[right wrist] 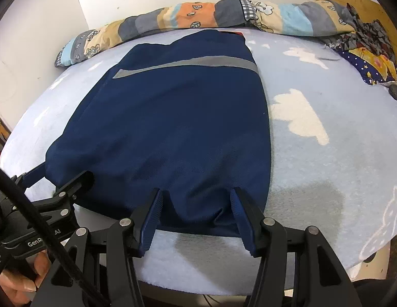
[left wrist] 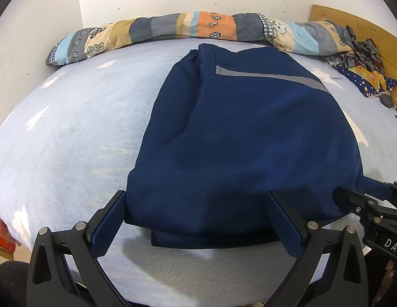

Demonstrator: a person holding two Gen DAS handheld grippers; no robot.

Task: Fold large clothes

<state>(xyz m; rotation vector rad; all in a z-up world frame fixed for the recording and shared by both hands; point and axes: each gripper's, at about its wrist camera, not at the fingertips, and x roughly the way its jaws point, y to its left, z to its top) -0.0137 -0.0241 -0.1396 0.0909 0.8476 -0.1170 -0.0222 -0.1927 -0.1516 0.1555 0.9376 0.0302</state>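
Note:
A navy garment (left wrist: 236,128) with a grey stripe lies folded flat on the bed, its near edge toward me. My left gripper (left wrist: 195,198) stands wide open over that edge's left part, one finger at the garment's corner and the other resting on the cloth. From the right wrist, the garment (right wrist: 172,115) runs away from me. My right gripper (right wrist: 196,194) is half open at the near edge, with a puckered hump of cloth between its fingers. Each gripper shows in the other's view: the right gripper (left wrist: 349,186) and the left gripper (right wrist: 66,170).
The bed sheet (left wrist: 70,128) is light blue with white clouds. A striped quilt (left wrist: 172,25) lies rolled along the far wall. A heap of patterned clothes (left wrist: 362,58) sits far right by the wooden headboard (left wrist: 352,23). A person's hand (right wrist: 21,281) holds the left gripper.

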